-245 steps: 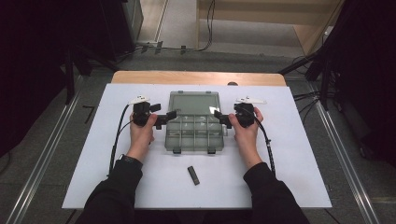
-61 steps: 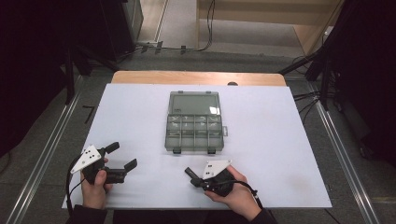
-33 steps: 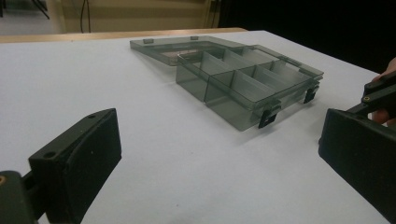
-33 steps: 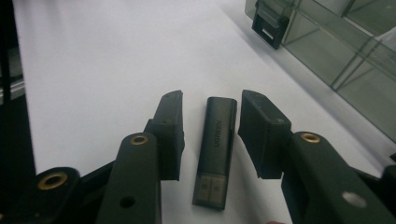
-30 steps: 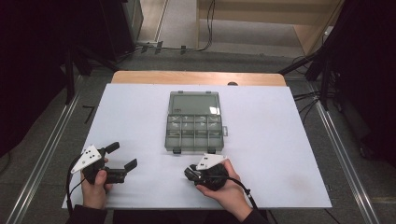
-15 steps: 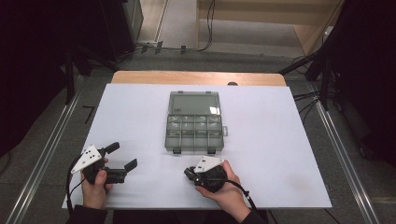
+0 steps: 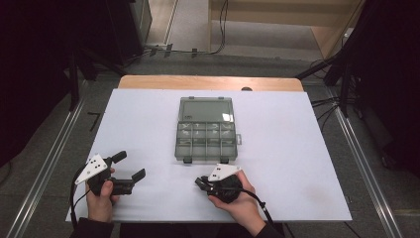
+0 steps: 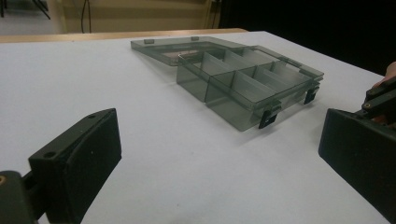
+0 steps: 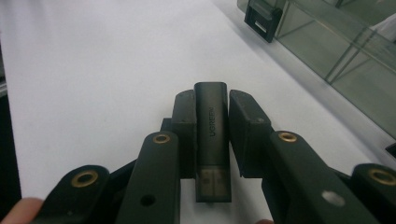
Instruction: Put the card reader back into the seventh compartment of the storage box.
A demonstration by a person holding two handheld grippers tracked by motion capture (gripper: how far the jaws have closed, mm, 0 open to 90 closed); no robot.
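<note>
Two jaws of the right tongs [image 9: 212, 140] had just been closed on the USB adapter [image 9: 212, 135], ready for the open organizer box [image 7: 205, 130], while the left tongs [image 7: 130, 166] were held wide.

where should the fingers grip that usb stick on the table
Across the two long sides of the USB stick, about mid-body, coming in along its length from the connector end. It lies flat on the table and is narrow and straight-sided, so flat pads seat well there. The right gripper does just that: its fingers press both sides, connector end toward the hand, tip free.
</note>
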